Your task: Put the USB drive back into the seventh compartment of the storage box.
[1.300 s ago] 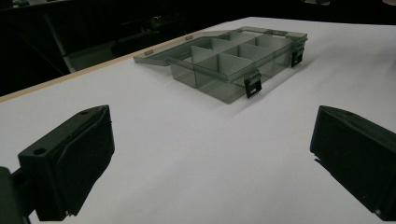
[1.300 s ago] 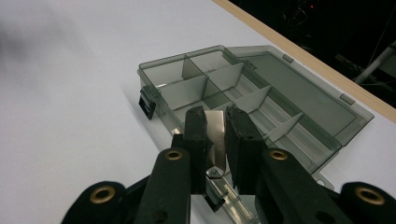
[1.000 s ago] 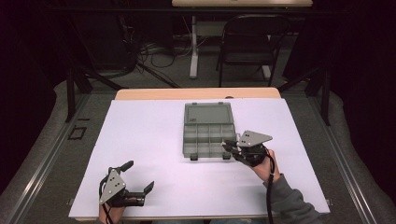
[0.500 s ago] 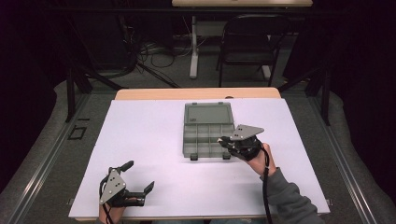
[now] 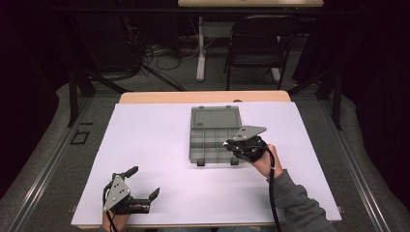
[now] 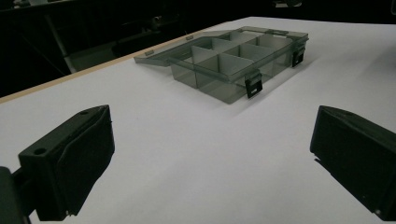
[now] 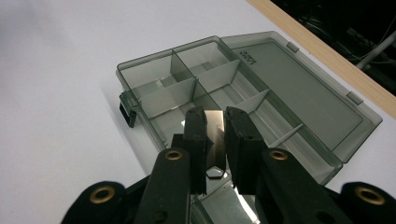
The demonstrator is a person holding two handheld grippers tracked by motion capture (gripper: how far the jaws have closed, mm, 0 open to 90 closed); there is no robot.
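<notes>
Over the near right part of the box (image 5: pixel 215 140), the right gripper (image 5: pixel 228 143) hangs with its jaws drawn close on a thin metal plate (image 7: pixel 215 135), which stands upright between the pads. A small hexagonal nut (image 7: pixel 215 173) lies just below the plate, near the root of the jaws; whether it lies in a compartment I cannot tell. The box sits mid-worktop (image 5: pixel 159 145), its lid (image 7: pixel 299 88) thrown flat back toward the far edge, its dividers and front latches plain to see.

My reading is that the plate is being carried to, or lifted from, one of the near compartments; which way cannot be told. The next move calls for keeping the plate square to the dividers, so that it clears the walls without catching.

Down at the near left corner, the left gripper (image 5: pixel 145 187) rests low over bare worktop, jaws wide and empty, well apart from the box.
</notes>
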